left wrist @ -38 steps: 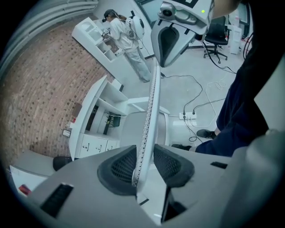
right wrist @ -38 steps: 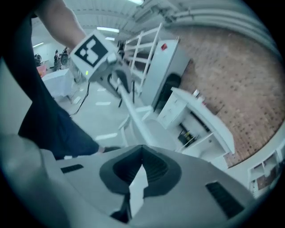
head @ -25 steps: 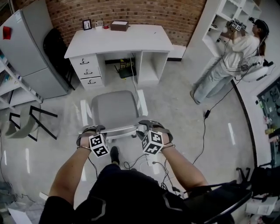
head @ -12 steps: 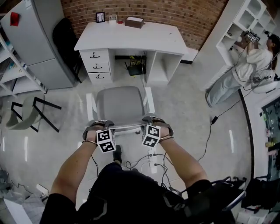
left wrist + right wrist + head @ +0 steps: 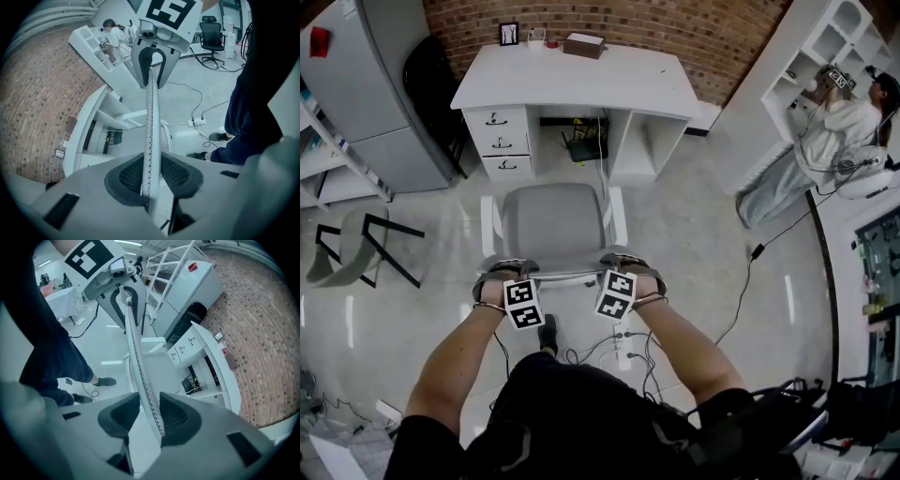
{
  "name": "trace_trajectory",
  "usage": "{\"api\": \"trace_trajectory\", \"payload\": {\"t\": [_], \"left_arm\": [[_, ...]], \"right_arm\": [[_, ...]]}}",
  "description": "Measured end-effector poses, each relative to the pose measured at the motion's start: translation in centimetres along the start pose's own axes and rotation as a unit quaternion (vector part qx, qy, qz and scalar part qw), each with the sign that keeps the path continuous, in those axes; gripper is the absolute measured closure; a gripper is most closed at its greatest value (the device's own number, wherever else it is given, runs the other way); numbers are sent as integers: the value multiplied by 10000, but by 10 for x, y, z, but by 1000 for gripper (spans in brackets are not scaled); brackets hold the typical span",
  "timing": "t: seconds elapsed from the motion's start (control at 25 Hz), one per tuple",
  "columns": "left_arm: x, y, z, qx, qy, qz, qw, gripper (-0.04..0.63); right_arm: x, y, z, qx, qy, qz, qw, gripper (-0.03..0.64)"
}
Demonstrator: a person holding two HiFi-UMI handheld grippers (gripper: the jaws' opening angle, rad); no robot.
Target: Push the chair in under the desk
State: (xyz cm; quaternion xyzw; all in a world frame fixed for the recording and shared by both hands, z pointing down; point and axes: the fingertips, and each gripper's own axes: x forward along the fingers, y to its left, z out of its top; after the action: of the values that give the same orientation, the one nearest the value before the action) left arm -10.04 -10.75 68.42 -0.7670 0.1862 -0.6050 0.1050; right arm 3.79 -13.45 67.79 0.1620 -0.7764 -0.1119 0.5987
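A chair with a grey seat (image 5: pixel 553 220) and white arms stands on the floor facing the white desk (image 5: pixel 581 75), just short of its kneehole. Both grippers hold the top edge of the backrest (image 5: pixel 567 276). My left gripper (image 5: pixel 508 270) is at its left end and my right gripper (image 5: pixel 623 262) at its right end. In the left gripper view the thin perforated backrest edge (image 5: pixel 151 103) runs between the closing jaws of the left gripper (image 5: pixel 151 173), and the pads press on it. The right gripper (image 5: pixel 144 416) is also closing on the backrest edge (image 5: pixel 136 352).
A grey cabinet (image 5: pixel 366 94) and a black chair (image 5: pixel 427 75) stand left of the desk. A tipped stool (image 5: pixel 356 248) lies at the left. Cables and a power strip (image 5: pixel 619 342) lie by my feet. At the right, a person (image 5: pixel 834 122) works at white shelves (image 5: pixel 806 47).
Both hands have drawn a little closer together on the backrest, and the right jaws have narrowed onto it. The chair's gap to the desk looks about the same.
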Motion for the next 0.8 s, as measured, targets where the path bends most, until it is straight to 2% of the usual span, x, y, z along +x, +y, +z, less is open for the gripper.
{"api": "trace_trajectory", "payload": {"t": [0.24,0.48,0.68,0.8], "left_arm": [[10,17,-13,-127,261,49,9996,489],[22,39,-23,41,288,33,9996,488],[29,55,-29,-3,410,69,9991,479],[32,62,-28,120,336,87,9993,480]], "right_arm": [[8,-11,10,233,82,-2,9997,479],[18,-22,18,544,181,45,9983,477],[24,-32,24,673,166,20,9976,474],[25,-38,23,724,190,18,9972,472]]}}
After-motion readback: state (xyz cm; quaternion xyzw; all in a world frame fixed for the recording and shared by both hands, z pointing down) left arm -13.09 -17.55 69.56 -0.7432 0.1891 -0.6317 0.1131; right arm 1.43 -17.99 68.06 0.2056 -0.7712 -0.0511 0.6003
